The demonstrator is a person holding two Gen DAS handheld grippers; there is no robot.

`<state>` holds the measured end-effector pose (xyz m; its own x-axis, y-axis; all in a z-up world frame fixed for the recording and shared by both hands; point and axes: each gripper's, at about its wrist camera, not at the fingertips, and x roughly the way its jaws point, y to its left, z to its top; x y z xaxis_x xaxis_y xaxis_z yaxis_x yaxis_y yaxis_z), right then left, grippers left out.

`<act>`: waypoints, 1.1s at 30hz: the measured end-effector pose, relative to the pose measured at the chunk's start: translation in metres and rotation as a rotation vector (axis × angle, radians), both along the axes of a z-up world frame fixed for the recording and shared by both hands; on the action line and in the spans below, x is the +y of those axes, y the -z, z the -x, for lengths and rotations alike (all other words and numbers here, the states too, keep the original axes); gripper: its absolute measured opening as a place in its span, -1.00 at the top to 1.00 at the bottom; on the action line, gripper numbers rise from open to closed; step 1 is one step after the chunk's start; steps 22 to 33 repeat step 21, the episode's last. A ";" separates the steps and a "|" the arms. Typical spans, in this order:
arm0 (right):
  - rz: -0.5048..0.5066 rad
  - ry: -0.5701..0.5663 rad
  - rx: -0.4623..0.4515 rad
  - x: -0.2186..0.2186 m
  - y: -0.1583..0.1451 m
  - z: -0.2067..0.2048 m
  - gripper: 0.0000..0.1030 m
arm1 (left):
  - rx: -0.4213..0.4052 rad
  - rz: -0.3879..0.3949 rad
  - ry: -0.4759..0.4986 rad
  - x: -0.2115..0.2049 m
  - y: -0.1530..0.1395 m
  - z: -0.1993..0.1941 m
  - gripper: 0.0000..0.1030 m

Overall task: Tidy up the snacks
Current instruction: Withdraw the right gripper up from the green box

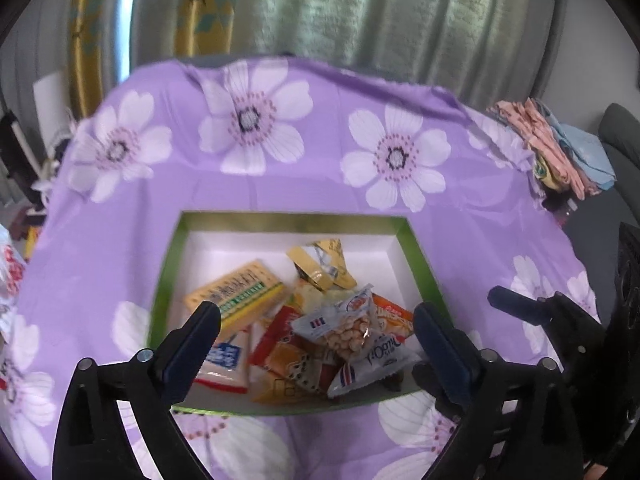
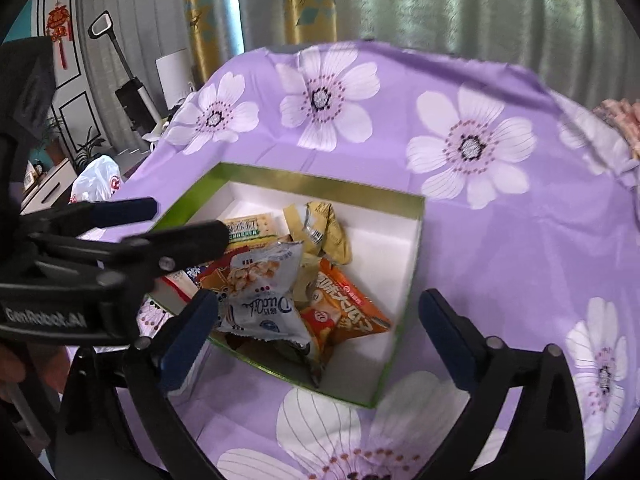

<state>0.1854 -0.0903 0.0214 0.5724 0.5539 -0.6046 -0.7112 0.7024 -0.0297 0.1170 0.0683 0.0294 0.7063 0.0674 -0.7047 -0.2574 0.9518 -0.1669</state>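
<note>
With the snack packets (image 1: 320, 328) heaped inside the green box (image 1: 160, 300), you hold both tongs, left tongs (image 1: 316, 336) and right tongs (image 2: 320, 320), spread and empty above it, so nothing is pinched.

Black claws (image 1: 316, 328) — blue pads (image 2: 448, 332), silver screws, white "GenRobot.AI" lettering.

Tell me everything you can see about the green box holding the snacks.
The green box is a shallow, open-topped rectangular tray, apparently cardboard, with green outer walls, a glossy olive-gold rim band and a plain white interior. It sits flat on the purple floral cloth, no lid in view. Inside, the snack packets are heaped loosely toward one side, leaving bare white floor on the other. Nothing grips it: both pairs of jaws hang open above its near edge.
</note>
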 end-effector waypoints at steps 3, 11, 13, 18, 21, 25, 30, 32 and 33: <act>-0.011 0.003 -0.010 -0.006 -0.009 0.012 -0.96 | -0.008 -0.023 -0.026 0.000 -0.013 0.013 -0.90; -0.031 -0.032 -0.041 -0.012 -0.029 0.045 -0.96 | -0.065 -0.088 -0.068 -0.003 -0.046 0.046 -0.94; -0.034 -0.039 -0.050 -0.012 -0.033 0.053 -0.96 | -0.088 -0.111 -0.097 -0.003 -0.053 0.054 -0.94; -0.041 -0.044 -0.049 -0.017 -0.037 0.068 -0.96 | -0.098 -0.147 -0.139 -0.004 -0.060 0.064 -0.98; -0.035 -0.036 -0.044 -0.019 -0.038 0.071 -0.96 | -0.089 -0.183 -0.158 -0.004 -0.063 0.065 -0.98; -0.035 -0.036 -0.044 -0.019 -0.038 0.071 -0.96 | -0.089 -0.183 -0.158 -0.004 -0.063 0.065 -0.98; -0.035 -0.036 -0.044 -0.019 -0.038 0.071 -0.96 | -0.089 -0.183 -0.158 -0.004 -0.063 0.065 -0.98; -0.035 -0.036 -0.044 -0.019 -0.038 0.071 -0.96 | -0.089 -0.183 -0.158 -0.004 -0.063 0.065 -0.98; -0.035 -0.036 -0.044 -0.019 -0.038 0.071 -0.96 | -0.089 -0.183 -0.158 -0.004 -0.063 0.065 -0.98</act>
